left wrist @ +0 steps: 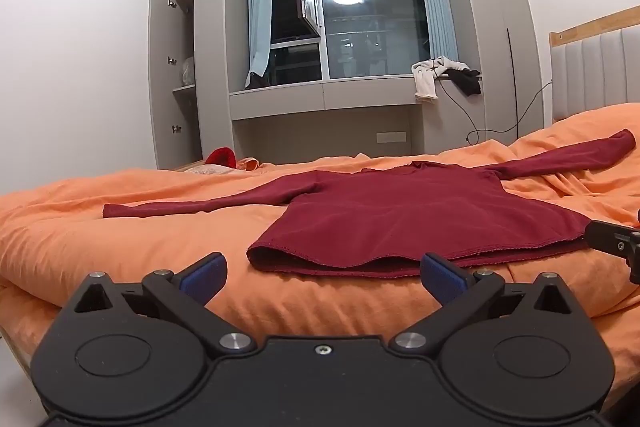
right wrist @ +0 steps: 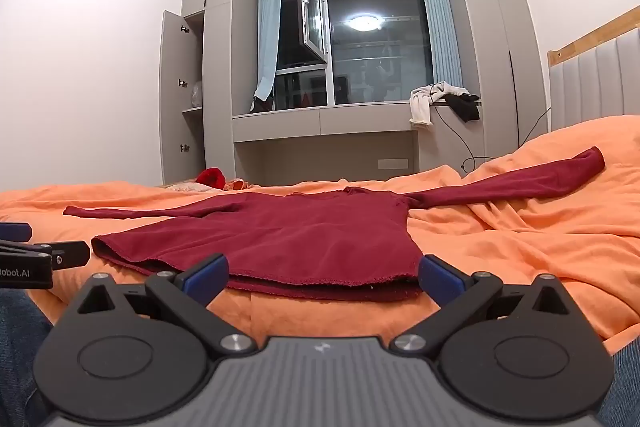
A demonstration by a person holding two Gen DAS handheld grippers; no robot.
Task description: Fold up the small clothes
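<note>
A dark red long-sleeved top (left wrist: pixel 400 211) lies flat on the orange bed cover (left wrist: pixel 120 247), hem toward me, both sleeves spread out sideways. It also shows in the right wrist view (right wrist: pixel 304 239). My left gripper (left wrist: pixel 324 275) is open and empty, just short of the hem's left part. My right gripper (right wrist: pixel 324 277) is open and empty, just short of the hem's right part. The right gripper's tip shows at the right edge of the left wrist view (left wrist: pixel 616 239); the left gripper shows at the left edge of the right wrist view (right wrist: pixel 36 259).
A small red item (left wrist: pixel 220 157) and pale cloth lie at the bed's far edge. A padded headboard (left wrist: pixel 596 71) stands at the right. Beyond the bed are a window ledge with clothes (left wrist: pixel 440 75), a cable, and an open cabinet door (left wrist: pixel 170 75).
</note>
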